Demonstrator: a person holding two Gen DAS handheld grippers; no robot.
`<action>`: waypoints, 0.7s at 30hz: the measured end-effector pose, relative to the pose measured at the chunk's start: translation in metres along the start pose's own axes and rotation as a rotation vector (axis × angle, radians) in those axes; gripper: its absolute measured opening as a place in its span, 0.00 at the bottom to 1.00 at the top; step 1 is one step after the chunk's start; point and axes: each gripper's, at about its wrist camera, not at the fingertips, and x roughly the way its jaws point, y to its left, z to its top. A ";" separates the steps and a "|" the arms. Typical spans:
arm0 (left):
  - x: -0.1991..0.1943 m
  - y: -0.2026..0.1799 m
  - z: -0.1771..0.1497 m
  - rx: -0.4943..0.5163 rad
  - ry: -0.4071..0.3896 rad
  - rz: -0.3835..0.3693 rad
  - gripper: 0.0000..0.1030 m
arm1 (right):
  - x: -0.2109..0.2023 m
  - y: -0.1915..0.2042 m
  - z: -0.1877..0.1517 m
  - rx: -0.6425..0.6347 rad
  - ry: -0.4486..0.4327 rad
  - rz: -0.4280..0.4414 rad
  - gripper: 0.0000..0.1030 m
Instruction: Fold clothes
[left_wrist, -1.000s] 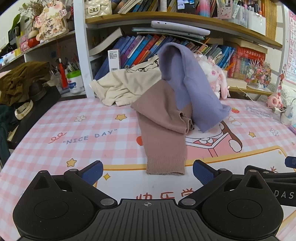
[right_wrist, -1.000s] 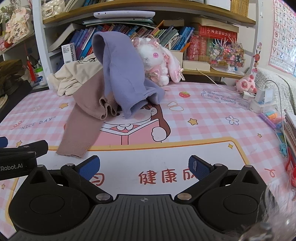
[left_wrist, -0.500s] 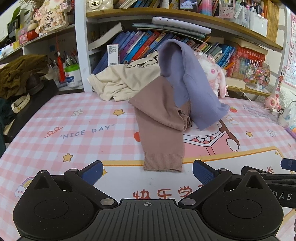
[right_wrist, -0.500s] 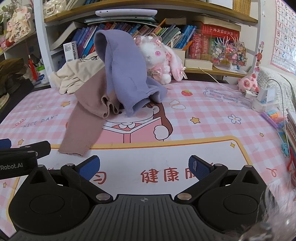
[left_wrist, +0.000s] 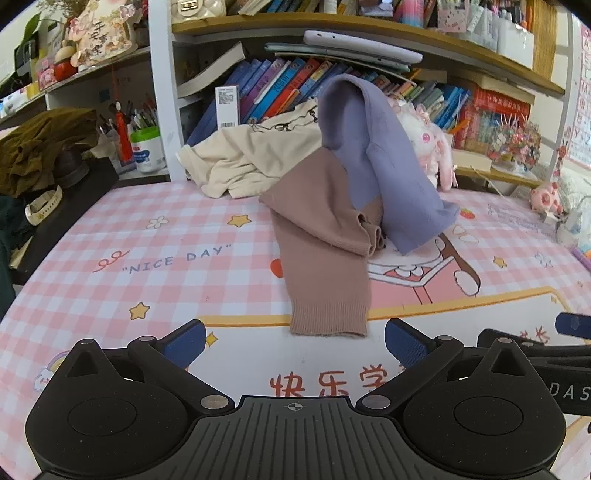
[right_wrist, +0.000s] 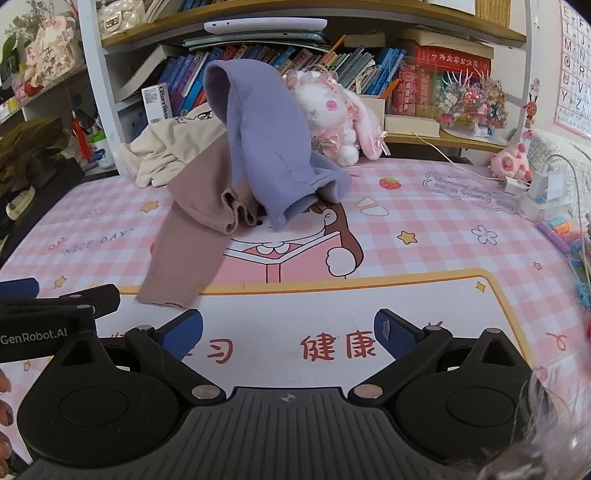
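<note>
Both the left gripper (left_wrist: 293, 338) and right gripper (right_wrist: 288, 328) hover with jaws wide, holding nothing, above the pink checked cartoon table mat (left_wrist: 177, 273). A brown ribbed knit sweater (left_wrist: 325, 254) lies ahead, a lilac fleece garment (left_wrist: 384, 166) draped over it; a crumpled cream shirt (left_wrist: 255, 158) and white plush rabbit (right_wrist: 332, 114) sit behind, against the crowded bookshelf (right_wrist: 295, 59)

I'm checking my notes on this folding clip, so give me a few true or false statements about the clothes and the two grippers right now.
1. The left gripper is shut on the brown sleeve. False: its jaws stand open, holding nothing.
2. The purple garment drapes over the brown one. True.
3. The right gripper is open over the bare mat. True.
4. The cream garment lies nearest the grippers. False: it sits at the back by the shelf.
5. A white plush rabbit sits behind the clothes. True.
</note>
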 end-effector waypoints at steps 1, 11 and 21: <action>0.000 0.000 0.000 -0.001 -0.001 0.000 1.00 | 0.000 0.001 -0.001 -0.002 0.002 -0.002 0.98; -0.002 0.002 -0.002 -0.005 -0.016 0.018 1.00 | 0.003 -0.001 -0.003 0.021 0.027 0.043 1.00; 0.001 0.009 -0.003 -0.050 0.013 -0.002 1.00 | 0.006 0.001 -0.004 0.019 0.056 0.028 1.00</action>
